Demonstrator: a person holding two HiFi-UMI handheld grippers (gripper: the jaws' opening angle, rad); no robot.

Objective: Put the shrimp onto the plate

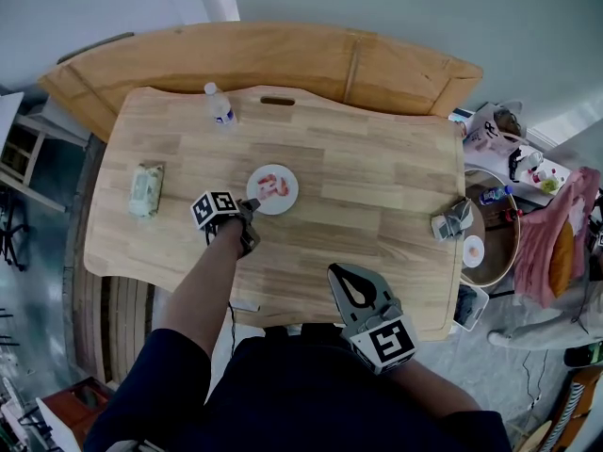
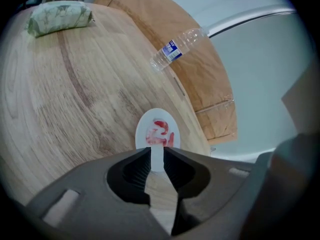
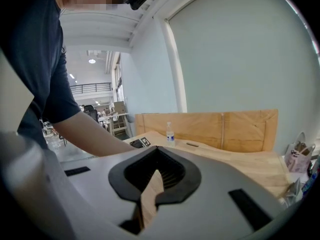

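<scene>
A small white plate (image 1: 285, 200) (image 2: 158, 114) lies on the wooden table (image 1: 377, 186), left of centre. Red shrimp pieces (image 1: 270, 186) (image 2: 161, 132) rest on it. My left gripper (image 1: 251, 207) (image 2: 157, 151) hovers just short of the plate's near-left rim, jaws a narrow gap apart with nothing between them; the plate shows through the gap. My right gripper (image 1: 341, 273) (image 3: 157, 154) hangs over the table's front edge close to the body, far from the plate, jaws together and empty.
A water bottle (image 1: 220, 104) (image 2: 177, 46) (image 3: 170, 133) stands near the far edge. At the left lies a wrapped packet (image 1: 146, 188) (image 2: 60, 17). A grey object (image 1: 452, 220) sits at the right edge. Wooden boards (image 1: 283, 50) lean behind the table. A cluttered round stand (image 1: 495, 243) is at right.
</scene>
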